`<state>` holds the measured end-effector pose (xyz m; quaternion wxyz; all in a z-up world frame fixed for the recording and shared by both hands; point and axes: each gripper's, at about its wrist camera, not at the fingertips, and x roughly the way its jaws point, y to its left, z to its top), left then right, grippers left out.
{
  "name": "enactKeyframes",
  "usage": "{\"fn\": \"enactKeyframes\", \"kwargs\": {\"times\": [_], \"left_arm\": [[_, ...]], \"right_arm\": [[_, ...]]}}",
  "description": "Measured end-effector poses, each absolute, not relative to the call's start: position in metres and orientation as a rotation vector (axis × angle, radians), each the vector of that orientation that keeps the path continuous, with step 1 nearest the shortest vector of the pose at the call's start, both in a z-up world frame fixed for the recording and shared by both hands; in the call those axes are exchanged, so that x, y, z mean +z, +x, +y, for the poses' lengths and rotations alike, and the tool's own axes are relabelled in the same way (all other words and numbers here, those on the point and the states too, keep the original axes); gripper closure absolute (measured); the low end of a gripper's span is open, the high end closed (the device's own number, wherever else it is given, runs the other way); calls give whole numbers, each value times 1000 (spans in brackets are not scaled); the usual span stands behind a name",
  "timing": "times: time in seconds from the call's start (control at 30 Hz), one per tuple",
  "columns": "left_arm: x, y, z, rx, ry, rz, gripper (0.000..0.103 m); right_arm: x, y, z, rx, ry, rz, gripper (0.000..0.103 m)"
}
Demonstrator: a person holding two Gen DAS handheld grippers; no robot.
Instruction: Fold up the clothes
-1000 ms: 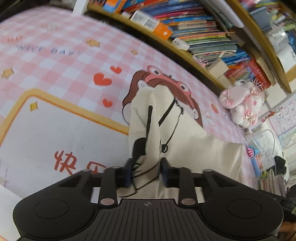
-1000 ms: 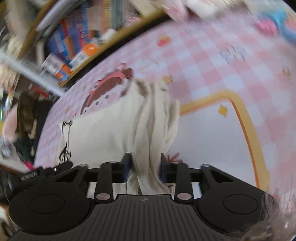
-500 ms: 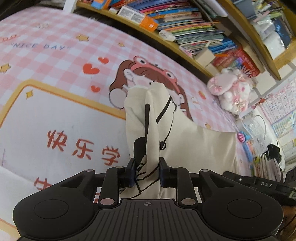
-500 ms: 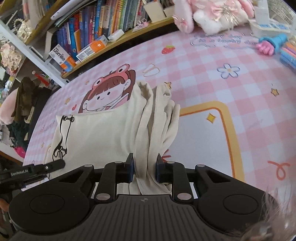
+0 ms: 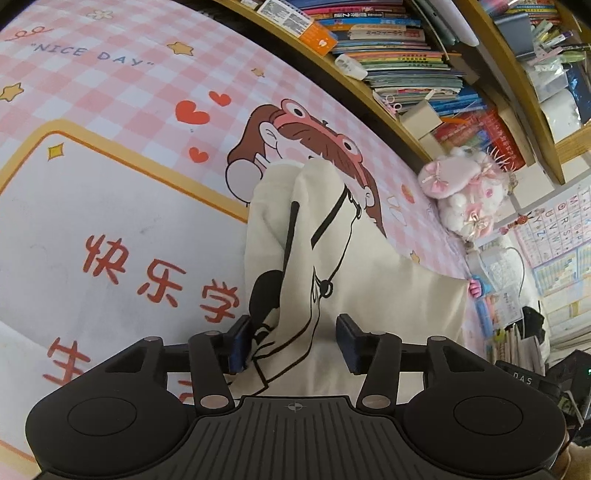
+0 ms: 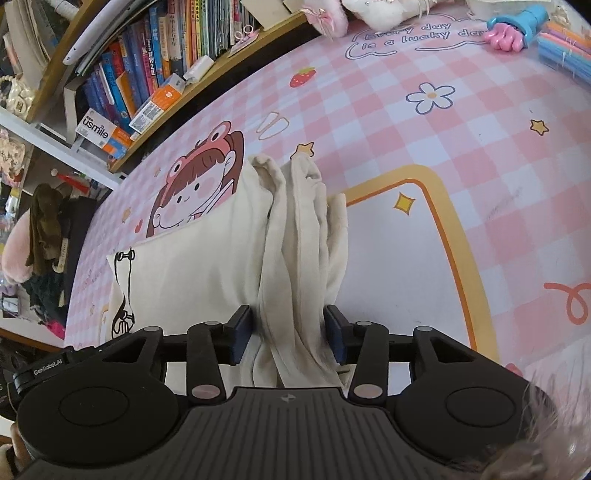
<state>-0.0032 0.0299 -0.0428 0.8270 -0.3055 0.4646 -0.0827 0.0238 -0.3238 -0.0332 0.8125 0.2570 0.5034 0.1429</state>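
A cream garment (image 5: 373, 288) with a black line drawing lies on the pink checked mat (image 5: 110, 92). One bunched end of it runs between the fingers of my left gripper (image 5: 293, 343), whose jaws stand apart and open around the cloth. In the right wrist view the same garment (image 6: 207, 251) is gathered into long folds at its other end. Those folds pass between the spread fingers of my open right gripper (image 6: 288, 338). The cloth between the two ends lies flat on the mat.
A low bookshelf (image 5: 388, 44) packed with books lines the far edge of the mat. A pink plush toy (image 5: 465, 184) sits at its corner. A pink hand-shaped toy (image 6: 513, 29) and coloured pens (image 6: 565, 48) lie far right. Clothes hang at left (image 6: 44, 225).
Both grippers were shut on the bunched cloth half a second ago; their fingers have now spread apart. The garment has settled lower onto the mat.
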Motion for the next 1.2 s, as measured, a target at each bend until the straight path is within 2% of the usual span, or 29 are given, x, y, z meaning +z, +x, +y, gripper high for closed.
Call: {"fn": "enactKeyframes", "kwargs": {"times": [0.07, 0.17, 0.23, 0.37, 0.57, 0.7, 0.8, 0.87, 0.93, 0.97, 1.0, 1.07, 1.13, 1.2], "left_arm": [[-41, -3, 26, -170, -614, 986, 63], [-34, -6, 19, -160, -543, 964, 75], [-28, -7, 14, -164, -486, 948, 77], [-30, -5, 17, -168, -505, 969, 74], [-43, 0, 32, -181, -647, 1001, 62], [-46, 3, 34, -204, -695, 999, 54], [-47, 4, 32, -200, -701, 997, 54], [-46, 5, 29, -196, -684, 994, 57], [-44, 4, 25, -188, -661, 992, 60], [-44, 4, 24, -180, -648, 992, 67], [-43, 3, 23, -172, -640, 993, 70], [-40, 0, 22, -166, -633, 976, 82], [-34, -3, 19, -172, -616, 951, 86], [-27, -6, 15, -182, -597, 927, 87]], "right_arm": [[-32, 24, -320, 310, 529, 1075, 63], [-26, 23, -311, 327, 448, 1051, 74], [-21, 20, -304, 340, 382, 1019, 80], [-18, 18, -301, 349, 333, 993, 81], [-26, 24, -311, 342, 428, 1035, 64], [-31, 29, -317, 342, 489, 1059, 61], [-32, 31, -318, 349, 512, 1067, 57], [-32, 32, -317, 354, 507, 1065, 57], [-32, 33, -316, 355, 499, 1065, 63], [-33, 33, -316, 356, 493, 1065, 65], [-33, 33, -316, 358, 488, 1065, 68], [-32, 32, -315, 364, 474, 1061, 74], [-28, 29, -314, 372, 449, 1034, 81], [-23, 25, -312, 379, 422, 1005, 83]]}}
